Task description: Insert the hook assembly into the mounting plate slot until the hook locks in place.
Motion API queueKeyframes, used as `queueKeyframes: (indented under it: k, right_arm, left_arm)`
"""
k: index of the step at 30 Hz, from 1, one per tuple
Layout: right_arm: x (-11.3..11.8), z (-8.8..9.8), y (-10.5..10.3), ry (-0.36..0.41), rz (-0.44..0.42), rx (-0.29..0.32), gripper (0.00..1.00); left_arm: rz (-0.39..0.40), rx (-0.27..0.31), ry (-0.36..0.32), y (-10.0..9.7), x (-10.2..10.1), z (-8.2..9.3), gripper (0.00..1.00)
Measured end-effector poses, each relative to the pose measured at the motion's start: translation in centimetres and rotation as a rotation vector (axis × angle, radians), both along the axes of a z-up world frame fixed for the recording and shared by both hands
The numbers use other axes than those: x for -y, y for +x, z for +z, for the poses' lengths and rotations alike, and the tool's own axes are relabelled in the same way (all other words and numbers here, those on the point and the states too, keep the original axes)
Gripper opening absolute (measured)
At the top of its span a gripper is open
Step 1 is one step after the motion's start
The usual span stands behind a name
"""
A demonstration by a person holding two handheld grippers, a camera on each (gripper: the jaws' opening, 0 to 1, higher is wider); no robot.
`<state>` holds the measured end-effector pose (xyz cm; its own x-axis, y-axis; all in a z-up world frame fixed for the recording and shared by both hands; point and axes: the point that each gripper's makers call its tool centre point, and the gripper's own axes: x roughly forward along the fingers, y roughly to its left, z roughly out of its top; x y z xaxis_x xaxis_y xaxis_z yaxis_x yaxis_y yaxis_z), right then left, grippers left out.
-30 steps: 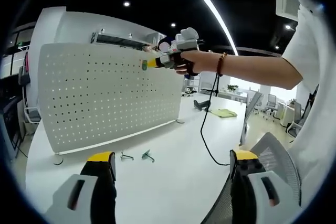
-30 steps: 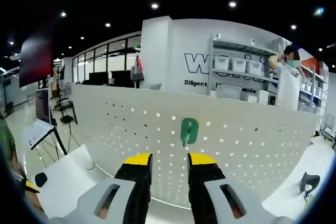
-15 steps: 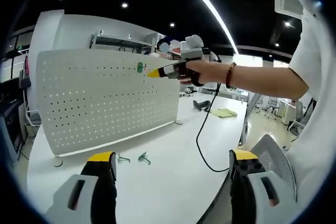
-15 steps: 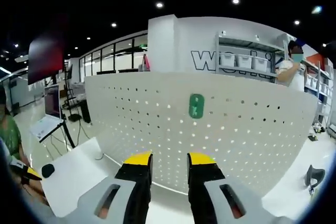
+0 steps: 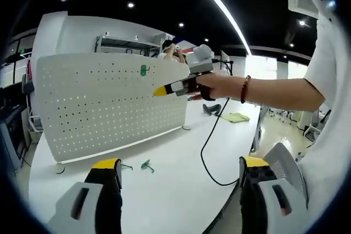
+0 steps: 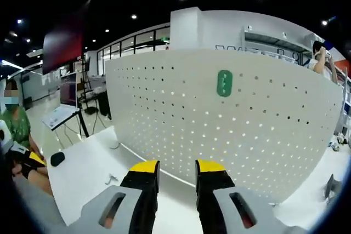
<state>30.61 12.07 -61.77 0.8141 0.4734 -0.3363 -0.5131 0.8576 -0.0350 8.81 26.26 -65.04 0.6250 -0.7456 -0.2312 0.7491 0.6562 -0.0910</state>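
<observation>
Nearest in the left gripper view, the left gripper (image 5: 178,169) stands with jaws wide apart and empty above the white table (image 5: 164,195), where a spare green hook (image 5: 146,165) and a metal hook (image 5: 126,166) lie just before the pegboard (image 5: 109,102). The right gripper (image 6: 177,170) has its jaws a narrow gap apart, nothing between them, pointed at the board from a short way off. Beyond, the green hook assembly (image 6: 224,83) sits flat on the pegboard near its top edge. In my judgement the insertion appears complete; whether it has locked cannot be confirmed.
</observation>
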Motion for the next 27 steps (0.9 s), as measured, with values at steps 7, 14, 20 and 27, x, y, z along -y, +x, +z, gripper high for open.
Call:
queueKeyframes:
  k: [7, 14, 20, 27]
  right_arm:
    - [-0.5, -2.3, -0.5, -0.013, 0.064, -0.039, 0.26]
    - [-1.2, -4.4, -1.1, -0.041, 0.139, -0.077, 0.26]
    - [-1.7, -5.9, -1.5, -0.067, 0.198, -0.103, 0.26]
    - [-2.4, -8.6, -2.0, -0.144, 0.273, -0.133, 0.22]
  left_arm:
    - [0.03, -0.015, 0.0, 0.0, 0.8, -0.3, 0.9]
    - [0.06, -0.023, 0.0, 0.0, 1.2, -0.4, 0.9]
    - [0.08, -0.027, -0.001, 0.0, 1.7, -0.2, 0.9]
    - [0.098, -0.029, 0.008, 0.2, 2.1, -0.1, 0.9]
